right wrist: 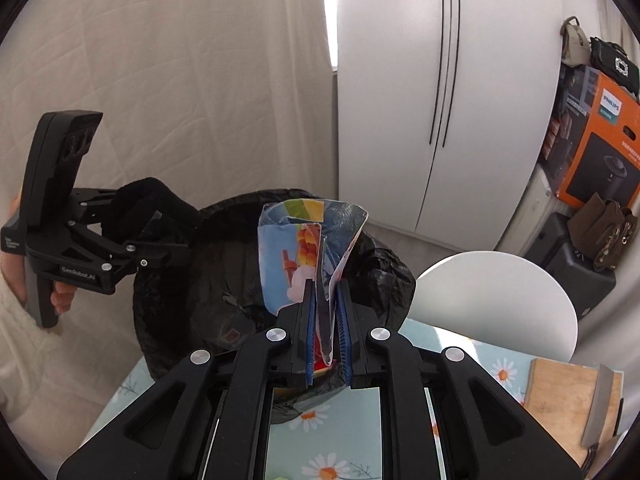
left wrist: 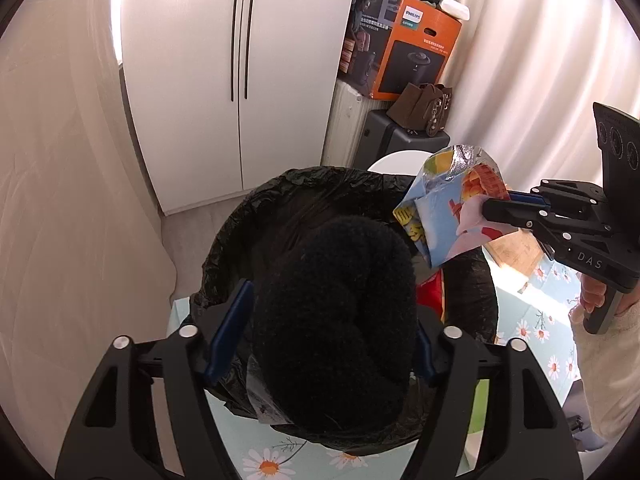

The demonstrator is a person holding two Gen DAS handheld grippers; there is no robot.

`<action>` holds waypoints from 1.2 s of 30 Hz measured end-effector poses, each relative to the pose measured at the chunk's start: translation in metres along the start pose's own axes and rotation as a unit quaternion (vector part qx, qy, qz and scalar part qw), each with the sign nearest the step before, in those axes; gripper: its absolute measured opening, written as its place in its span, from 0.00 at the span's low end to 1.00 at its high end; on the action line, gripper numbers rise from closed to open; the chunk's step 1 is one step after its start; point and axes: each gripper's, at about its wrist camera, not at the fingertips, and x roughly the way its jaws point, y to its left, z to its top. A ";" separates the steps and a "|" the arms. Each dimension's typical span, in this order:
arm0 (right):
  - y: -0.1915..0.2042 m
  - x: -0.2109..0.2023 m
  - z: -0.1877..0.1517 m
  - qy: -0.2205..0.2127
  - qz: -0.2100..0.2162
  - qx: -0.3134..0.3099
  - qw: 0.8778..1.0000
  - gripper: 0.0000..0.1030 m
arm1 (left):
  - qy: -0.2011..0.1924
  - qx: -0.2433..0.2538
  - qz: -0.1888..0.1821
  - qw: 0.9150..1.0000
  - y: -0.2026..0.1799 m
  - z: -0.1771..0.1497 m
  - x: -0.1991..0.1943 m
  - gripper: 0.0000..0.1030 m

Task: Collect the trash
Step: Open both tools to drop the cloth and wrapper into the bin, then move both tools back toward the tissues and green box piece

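Hovering above bin rim [left wrist: 224,240]: sock [left wrist: 332,320], wrapper [right wrist: 308,248]

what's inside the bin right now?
The bin has a black liner. In the left wrist view something red shows inside near the right wall. The black fuzzy cloth between the left gripper's jaws covers most of the opening, so the rest is hidden.

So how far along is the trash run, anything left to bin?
Done: something red already lies in the lined bin. In hand: the left gripper has a black fuzzy wad between its wide jaws over the bin; the right gripper holds a snack wrapper by the rim. Left: drop both. Elsewhere I see only a board and knife.
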 end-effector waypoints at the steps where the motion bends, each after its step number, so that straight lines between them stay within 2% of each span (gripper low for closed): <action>1: 0.001 0.004 0.002 -0.007 0.001 0.002 1.000 0.26 | -0.009 0.003 0.005 1.000 -0.001 0.001 -0.001 0.88; 2: 0.000 0.004 0.002 -0.013 0.006 0.008 1.000 0.36 | -0.019 0.005 0.005 1.000 -0.001 0.000 -0.005 0.92; 3: 0.000 0.005 0.002 -0.019 0.010 0.015 1.000 0.55 | -0.027 0.005 0.003 1.000 -0.001 -0.002 -0.008 0.94; 4: -0.001 0.005 0.001 -0.026 0.010 0.019 0.999 0.60 | -0.033 0.004 0.003 0.999 -0.001 -0.003 -0.012 0.94; 6: -0.001 0.006 0.000 -0.028 0.007 0.028 0.999 0.60 | -0.040 0.001 0.009 0.999 0.001 -0.007 -0.018 0.94; 9: -0.002 0.006 -0.004 -0.022 -0.009 0.042 0.999 0.71 | -0.043 -0.007 0.008 0.999 0.004 -0.014 -0.025 0.94; 11: -0.003 0.001 -0.009 -0.018 -0.015 0.054 0.998 0.73 | -0.043 -0.008 0.006 0.999 0.002 -0.020 -0.030 0.94; 13: -0.001 -0.007 -0.015 -0.020 -0.014 0.062 0.998 0.81 | -0.039 -0.005 0.003 0.999 -0.003 -0.027 -0.034 0.94; 21: 0.017 -0.043 -0.044 -0.022 -0.044 0.072 0.996 0.83 | -0.025 0.013 0.016 0.999 -0.029 -0.065 -0.056 0.94; 29: 0.036 -0.075 -0.076 -0.013 -0.066 0.071 0.995 0.84 | -0.021 -0.032 -0.009 0.999 -0.040 -0.106 -0.069 0.94; 33: 0.044 -0.089 -0.095 -0.011 -0.059 0.080 0.995 0.86 | -0.014 -0.034 -0.008 0.999 -0.049 -0.126 -0.073 0.94; 36: 0.047 -0.093 -0.109 -0.002 -0.070 0.082 0.994 0.86 | -0.006 -0.032 -0.010 0.999 -0.055 -0.141 -0.073 0.94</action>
